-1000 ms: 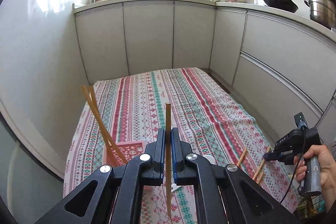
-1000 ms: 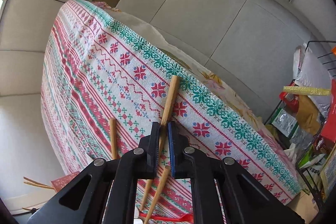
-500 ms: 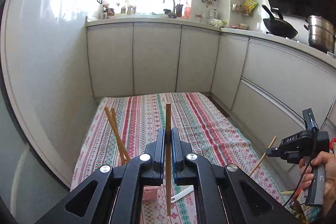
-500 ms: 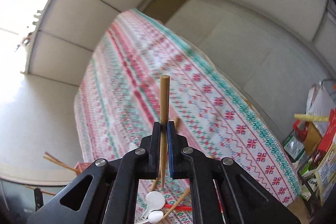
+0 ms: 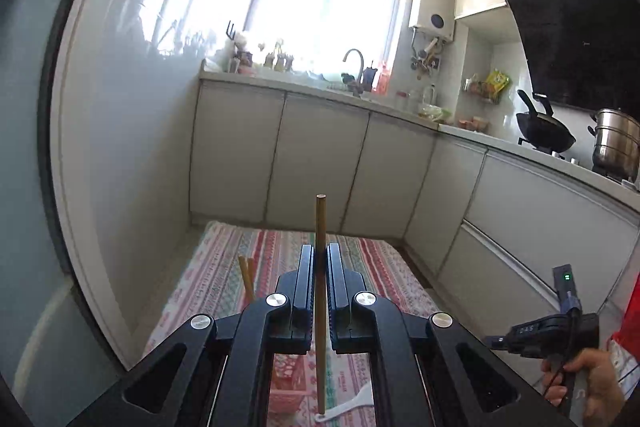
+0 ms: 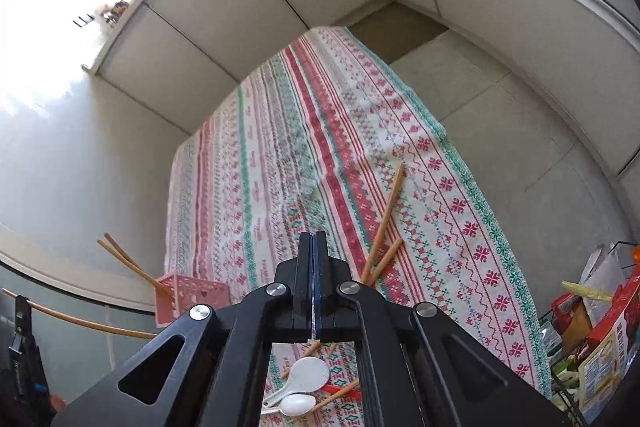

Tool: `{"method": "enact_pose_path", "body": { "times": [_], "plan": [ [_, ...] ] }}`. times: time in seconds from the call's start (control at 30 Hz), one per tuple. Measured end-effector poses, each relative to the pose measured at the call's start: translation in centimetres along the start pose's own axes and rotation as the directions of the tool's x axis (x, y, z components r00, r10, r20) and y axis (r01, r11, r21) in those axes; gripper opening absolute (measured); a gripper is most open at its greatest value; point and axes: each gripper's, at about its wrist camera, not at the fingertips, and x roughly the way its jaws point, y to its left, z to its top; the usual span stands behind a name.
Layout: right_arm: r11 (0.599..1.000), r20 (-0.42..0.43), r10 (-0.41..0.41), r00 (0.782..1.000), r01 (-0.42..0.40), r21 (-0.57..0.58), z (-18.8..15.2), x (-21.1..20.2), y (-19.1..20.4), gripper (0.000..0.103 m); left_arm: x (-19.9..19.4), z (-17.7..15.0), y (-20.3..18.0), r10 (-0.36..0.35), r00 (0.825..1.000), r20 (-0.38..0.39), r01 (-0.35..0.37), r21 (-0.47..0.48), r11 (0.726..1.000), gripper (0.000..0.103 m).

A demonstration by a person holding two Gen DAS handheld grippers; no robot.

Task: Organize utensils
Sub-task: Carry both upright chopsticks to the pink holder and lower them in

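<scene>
We see a white cloth (image 6: 320, 147) on the desk, striped lengthwise in red, pink and green with cross-stitch flower bands. Left of our black right hand-held gripper (image 6: 315, 239) stands a pink latticed plastic basket (image 6: 192, 293) holding tan wooden chopsticks (image 6: 124, 259). Below that hand-held gripper lie white plastic spoons (image 6: 308, 373). Our black left hand-held gripper (image 5: 320, 255) carries a light-brown wooden chopstick (image 5: 321, 227).
</scene>
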Motion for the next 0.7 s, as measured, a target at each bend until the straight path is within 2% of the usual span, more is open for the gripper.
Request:
{"method": "enact_pose_path", "body": {
  "times": [0.07, 0.17, 0.2, 0.3, 0.43, 0.57, 0.6, 0.63, 0.7],
  "plan": [
    [0.998, -0.059, -0.057, 0.997, 0.057, 0.005, 0.8, 2.1, -1.3, 0.007, 0.6, -0.4, -0.1, -0.021, 0.999, -0.035, 0.021, -0.008, 1.000, 0.005],
    [0.990, -0.117, -0.129, 0.985, 0.134, 0.035, 2.0, 5.2, -3.5, 0.039, 1.1, -1.1, -0.6, -0.037, 0.997, -0.071, 0.037, 0.003, 0.999, 0.005],
    [0.987, -0.126, -0.149, 0.981, 0.156, 0.044, 2.4, 6.2, -4.0, 0.042, 1.3, -1.3, -0.8, -0.039, 0.996, -0.080, 0.039, 0.009, 0.999, 0.005],
    [0.985, -0.163, -0.161, 0.973, 0.170, 0.043, 3.4, 9.1, -4.3, 0.042, 1.9, -1.8, -1.2, -0.037, 0.995, -0.097, 0.040, 0.030, 0.999, 0.005],
    [0.967, -0.213, -0.252, 0.944, 0.252, -0.027, 3.9, 13.2, -3.5, 0.038, 2.6, -2.2, -1.4, -0.023, 0.993, -0.118, 0.029, 0.053, 0.998, 0.005],
    [0.945, -0.249, -0.324, 0.913, 0.326, -0.035, 4.1, 16.3, -3.8, 0.027, 3.4, -2.7, -1.3, -0.002, 0.990, -0.141, 0.013, 0.080, 0.997, 0.005],
    [0.938, -0.220, -0.346, 0.912, 0.344, -0.048, 4.2, 16.2, -3.4, 0.020, 3.6, -2.8, -1.2, 0.001, 0.989, -0.145, 0.011, 0.082, 0.997, 0.005],
    [0.927, -0.222, -0.373, 0.901, 0.369, -0.061, 4.3, 16.4, -3.1, 0.015, 3.7, -2.8, -1.0, 0.003, 0.989, -0.149, 0.010, 0.081, 0.997, 0.005],
    [0.917, -0.202, -0.398, 0.895, 0.393, -0.066, 4.4, 16.2, -2.5, 0.013, 3.8, -2.8, -0.8, 0.007, 0.988, -0.153, 0.004, 0.075, 0.997, 0.005]
  ]
}}
